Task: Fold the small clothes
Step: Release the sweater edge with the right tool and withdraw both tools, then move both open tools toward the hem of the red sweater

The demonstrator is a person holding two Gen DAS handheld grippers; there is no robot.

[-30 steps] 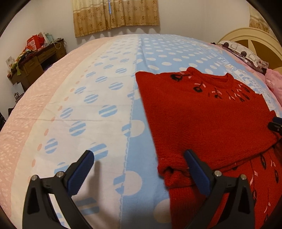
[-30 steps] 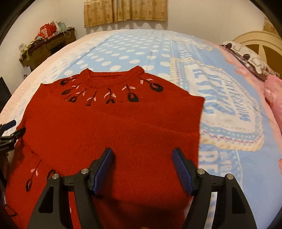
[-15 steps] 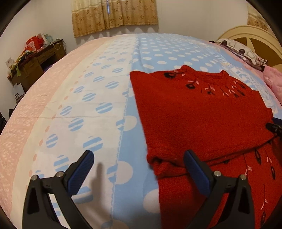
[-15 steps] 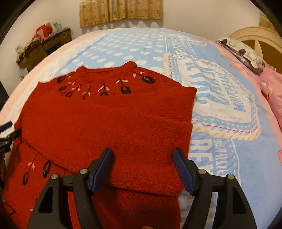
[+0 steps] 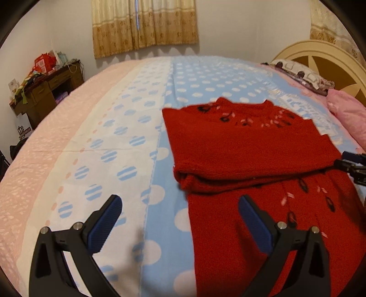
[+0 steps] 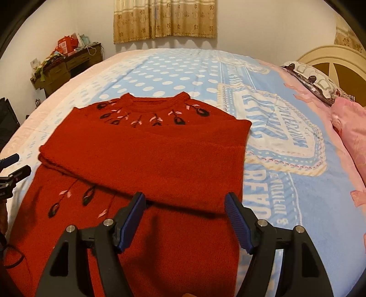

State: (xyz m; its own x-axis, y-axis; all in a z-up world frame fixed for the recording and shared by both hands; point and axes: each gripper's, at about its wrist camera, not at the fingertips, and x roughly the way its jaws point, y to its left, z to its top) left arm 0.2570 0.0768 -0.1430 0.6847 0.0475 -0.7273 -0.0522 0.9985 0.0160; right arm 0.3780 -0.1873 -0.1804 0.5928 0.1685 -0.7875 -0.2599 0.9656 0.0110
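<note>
Nearest, the left gripper point(image 5: 178, 214) is seen spread wide with nothing between its pads, over the bedspread point(image 5: 128, 141) at the sweater's edge. The right gripper point(image 6: 185, 211) is also held wide and empty above the red sweater point(image 6: 146, 155), which is laid part-folded on the bed. Curtains point(image 6: 164, 18) are hung behind.

- Bare bed point(image 5: 109, 146) cover stretches wide from nine to twelve o'clock of the red sweater point(image 5: 240, 146), free to pass.
- Pink pillow point(image 6: 352, 128) and headboard point(image 6: 329, 57) close off two o'clock.
- Cluttered desk point(image 6: 66, 66) stands beyond at ten.
</note>
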